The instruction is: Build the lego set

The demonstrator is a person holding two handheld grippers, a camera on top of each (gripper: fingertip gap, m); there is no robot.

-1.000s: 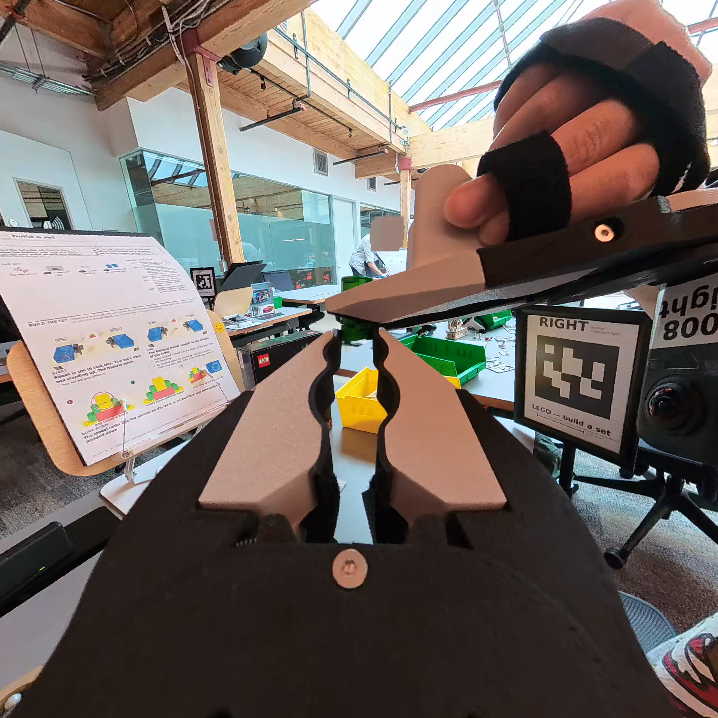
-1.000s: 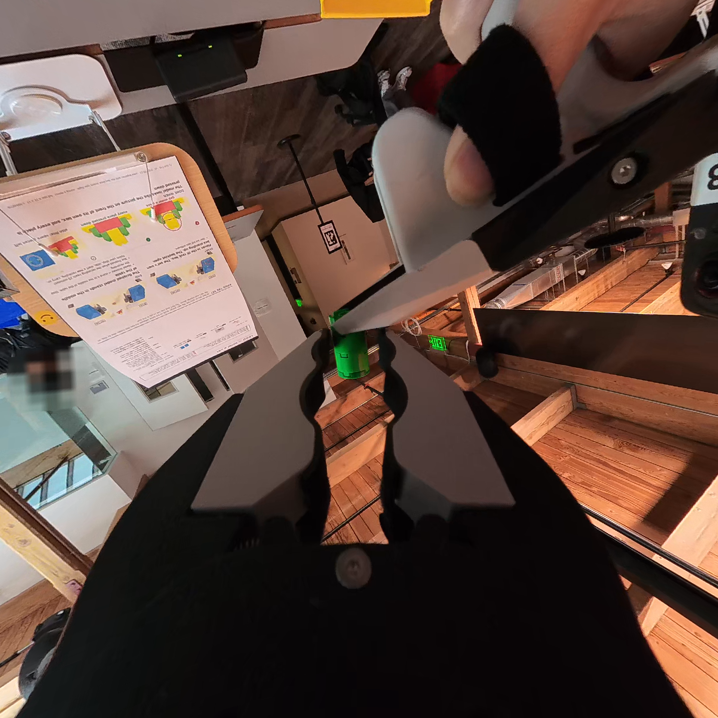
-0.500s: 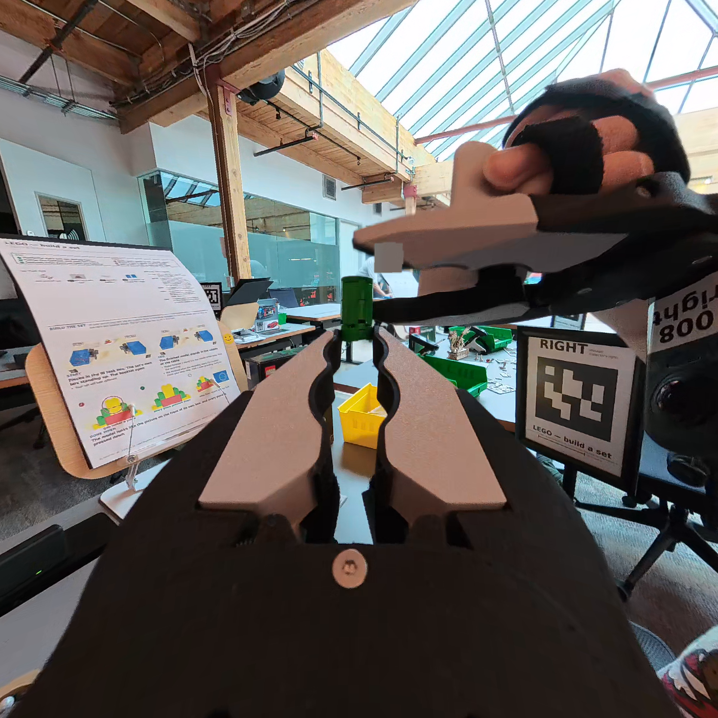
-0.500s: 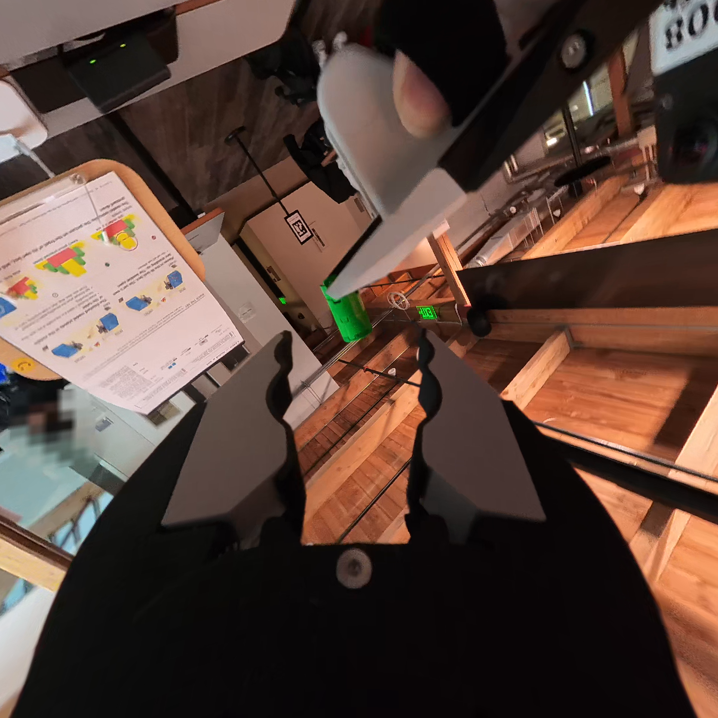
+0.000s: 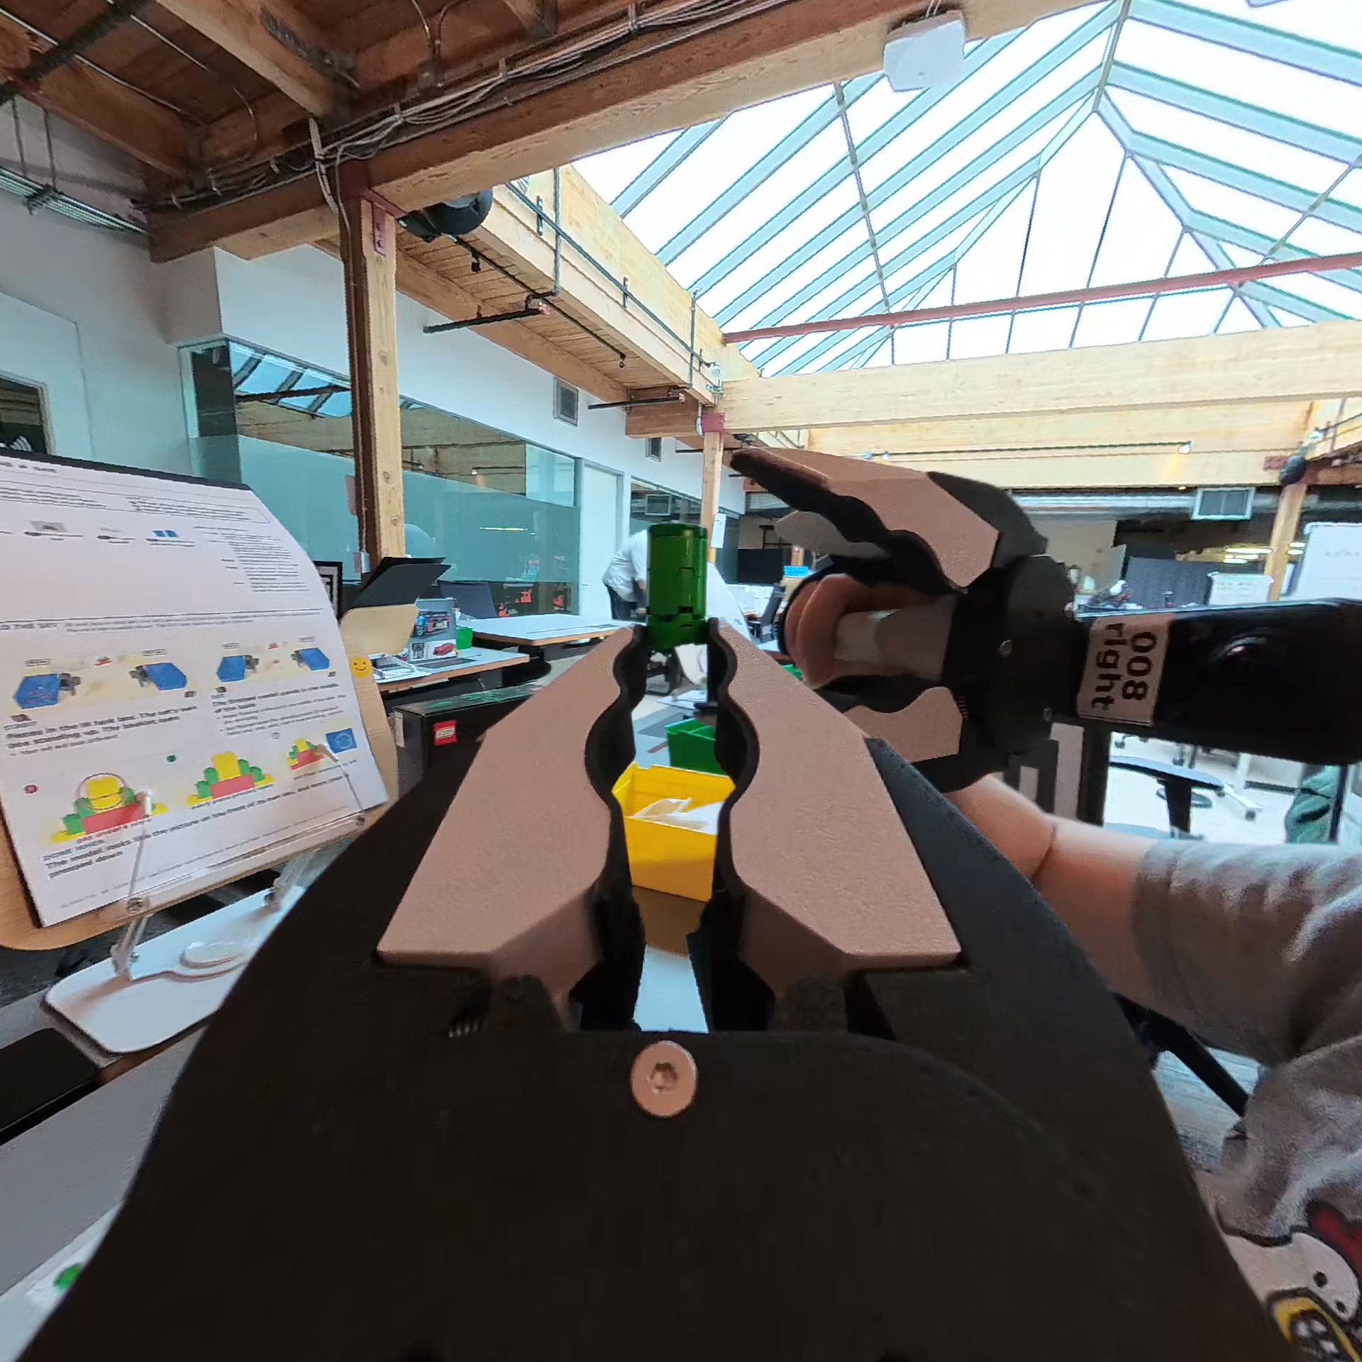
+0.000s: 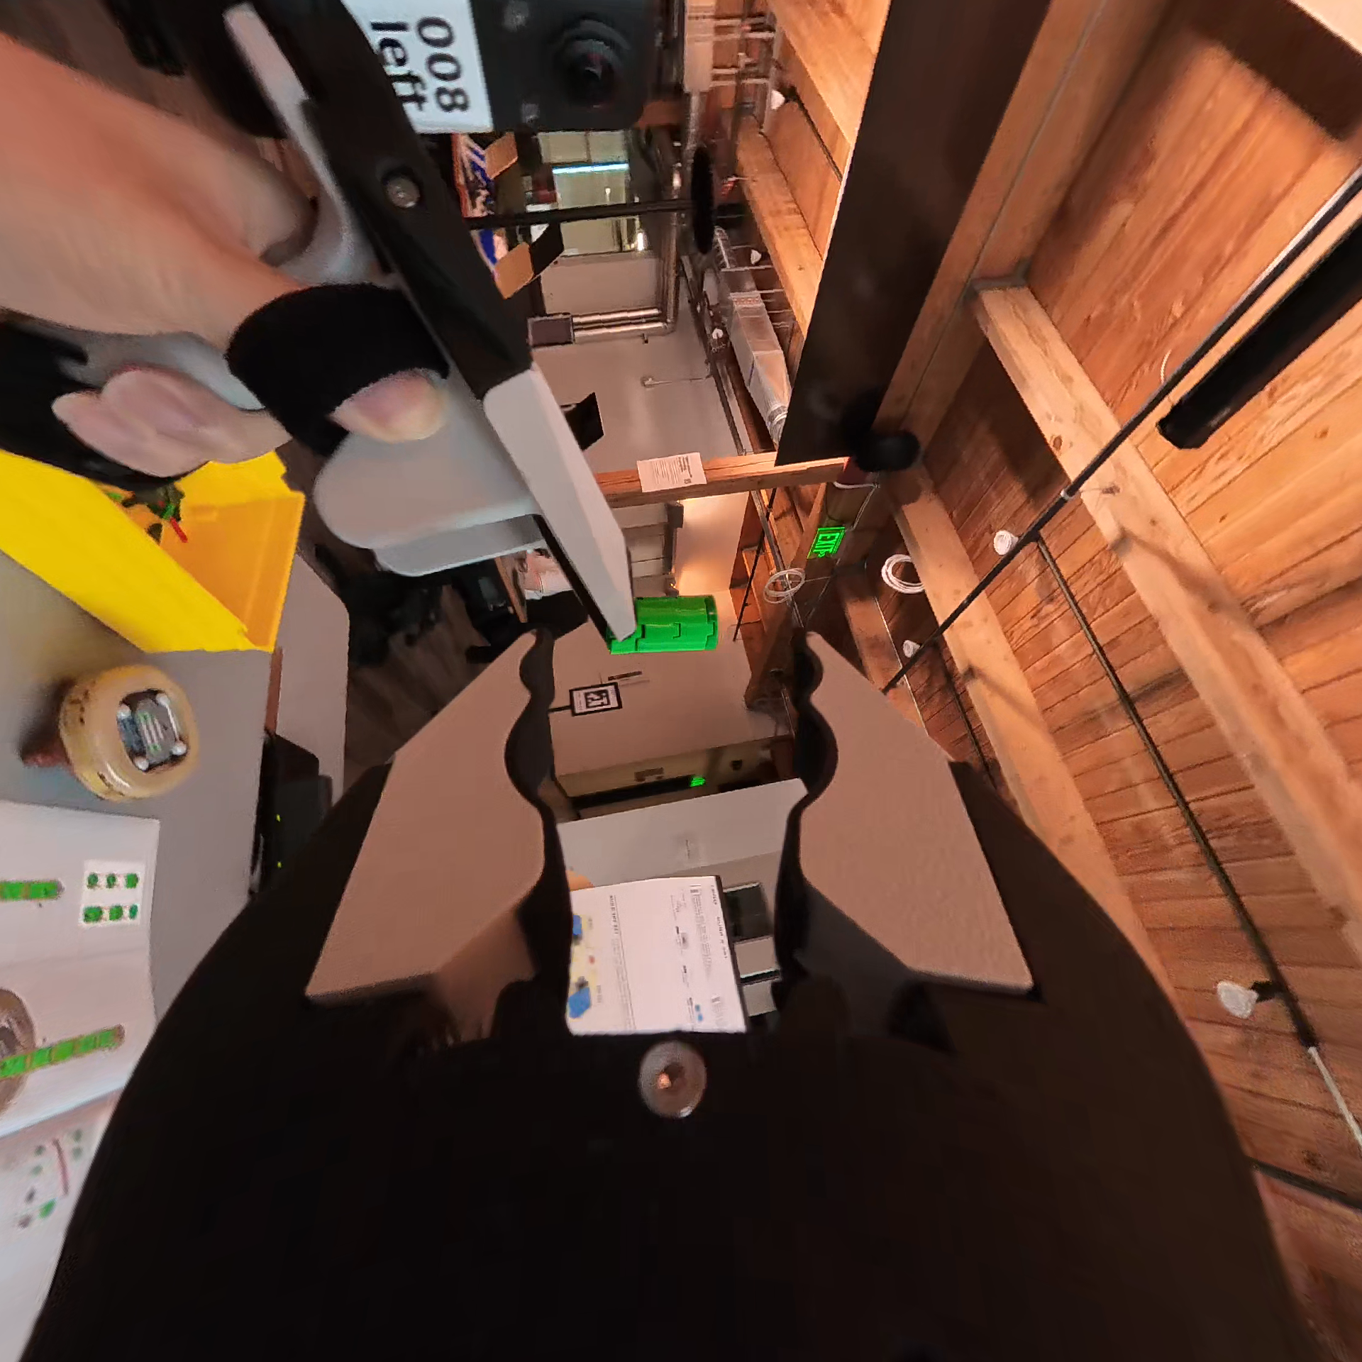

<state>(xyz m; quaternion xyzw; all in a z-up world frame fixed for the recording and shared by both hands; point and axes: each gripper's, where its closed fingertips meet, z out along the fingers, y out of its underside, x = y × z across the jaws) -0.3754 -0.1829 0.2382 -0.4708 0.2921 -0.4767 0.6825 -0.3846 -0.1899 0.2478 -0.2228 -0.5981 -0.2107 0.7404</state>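
Observation:
A green cylindrical lego piece (image 5: pixel 676 582) stands upright above my left gripper (image 5: pixel 676 635), which is shut on its lower end and holds it in the air. In the right wrist view the same piece (image 6: pixel 667 625) lies sideways just beyond my right gripper (image 6: pixel 672 647), whose jaws are wide open and empty. The left gripper (image 6: pixel 620 628) comes in there from the upper left, its tips on the piece's end. In the left wrist view the right gripper (image 5: pixel 792 582) is rolled on its side, just right of the piece and apart from it.
An instruction sheet (image 5: pixel 162 685) on a wooden stand is at the left. A yellow bin (image 5: pixel 674 833) and a green bin (image 5: pixel 693 741) sit on the table ahead. A tape roll (image 6: pixel 125 730) and a white sheet (image 6: pixel 74 921) with small green pieces lie on the table. Less than 4 cm separates the two grippers' tips.
My right gripper opened, let go of the green piece, rolled onto its side and drew back to the right. My left gripper kept hold of the piece.

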